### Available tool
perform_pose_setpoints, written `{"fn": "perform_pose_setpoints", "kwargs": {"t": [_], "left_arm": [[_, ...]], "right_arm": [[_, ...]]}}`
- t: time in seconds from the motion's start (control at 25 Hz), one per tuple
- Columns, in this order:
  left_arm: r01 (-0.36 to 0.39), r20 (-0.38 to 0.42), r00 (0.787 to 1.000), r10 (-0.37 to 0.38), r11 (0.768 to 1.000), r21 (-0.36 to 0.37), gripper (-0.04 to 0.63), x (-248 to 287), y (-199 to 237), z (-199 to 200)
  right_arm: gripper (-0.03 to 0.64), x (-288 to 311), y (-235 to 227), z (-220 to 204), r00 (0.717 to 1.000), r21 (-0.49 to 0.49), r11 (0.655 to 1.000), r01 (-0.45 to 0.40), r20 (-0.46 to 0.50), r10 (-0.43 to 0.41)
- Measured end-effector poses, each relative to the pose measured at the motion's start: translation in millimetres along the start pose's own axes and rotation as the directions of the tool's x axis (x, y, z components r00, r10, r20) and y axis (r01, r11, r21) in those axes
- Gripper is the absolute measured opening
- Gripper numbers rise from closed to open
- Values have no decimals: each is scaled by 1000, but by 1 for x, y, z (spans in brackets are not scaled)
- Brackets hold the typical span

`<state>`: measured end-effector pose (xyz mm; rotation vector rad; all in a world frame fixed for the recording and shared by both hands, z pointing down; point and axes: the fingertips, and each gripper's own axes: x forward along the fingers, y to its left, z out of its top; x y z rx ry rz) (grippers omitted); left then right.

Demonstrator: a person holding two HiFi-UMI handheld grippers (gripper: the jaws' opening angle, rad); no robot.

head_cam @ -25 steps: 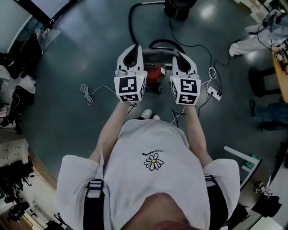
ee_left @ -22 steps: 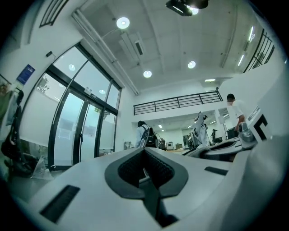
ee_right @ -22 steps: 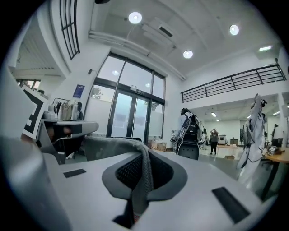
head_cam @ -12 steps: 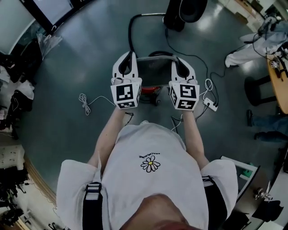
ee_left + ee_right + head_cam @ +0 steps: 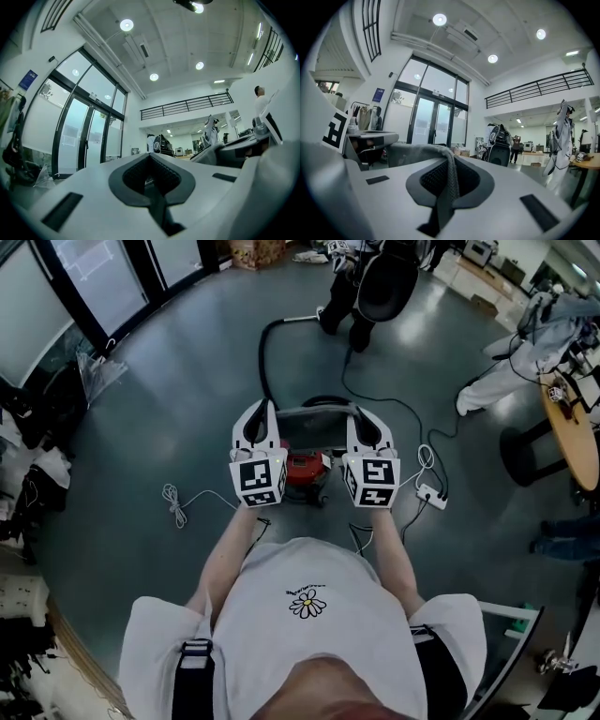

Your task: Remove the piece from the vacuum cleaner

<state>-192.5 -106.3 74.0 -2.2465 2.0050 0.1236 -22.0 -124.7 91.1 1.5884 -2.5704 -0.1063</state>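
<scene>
**Both hand-held grippers shut, grey piece held above the vacuum cleaner**

The right hand-held gripper [image 5: 449, 180] has its jaws nearly together, clamped on the grey piece [image 5: 417, 152]. The piece has a mesh-like edge that runs up between the pads and bends away to the left. The left hand-held gripper [image 5: 151, 176] has its jaws together too. Its own view shows only a dark slit between them, so I cannot tell whether it pinches the piece's other end.

In the head view the piece [image 5: 314, 414] spans the gap between the two gripper tips. It hangs above the red vacuum cleaner [image 5: 302, 468], which stands on the floor [image 5: 187, 409].

A second ago the red body showed between the gripper heads, above the marker cubes. Now it lies level with the cubes, under the piece. The view has also tipped up, so more of the room shows.

The black hose [image 5: 265, 362] loops away from the machine. A power strip [image 5: 433, 495] lies to its right and a coiled white cable [image 5: 173, 502] to its left. A person in white [image 5: 502, 381] stands well apart. Nothing stands between the grippers and the cleaner.
</scene>
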Motion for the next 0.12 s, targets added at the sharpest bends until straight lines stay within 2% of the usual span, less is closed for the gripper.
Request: {"fn": "perform_pose_setpoints", "kwargs": {"t": [0.12], "left_arm": [[6,11,1000,-6,1000,3,0,6,5,6]], "right_arm": [[27,6,0,2,1000,6,1000,4,0,-4]]}}
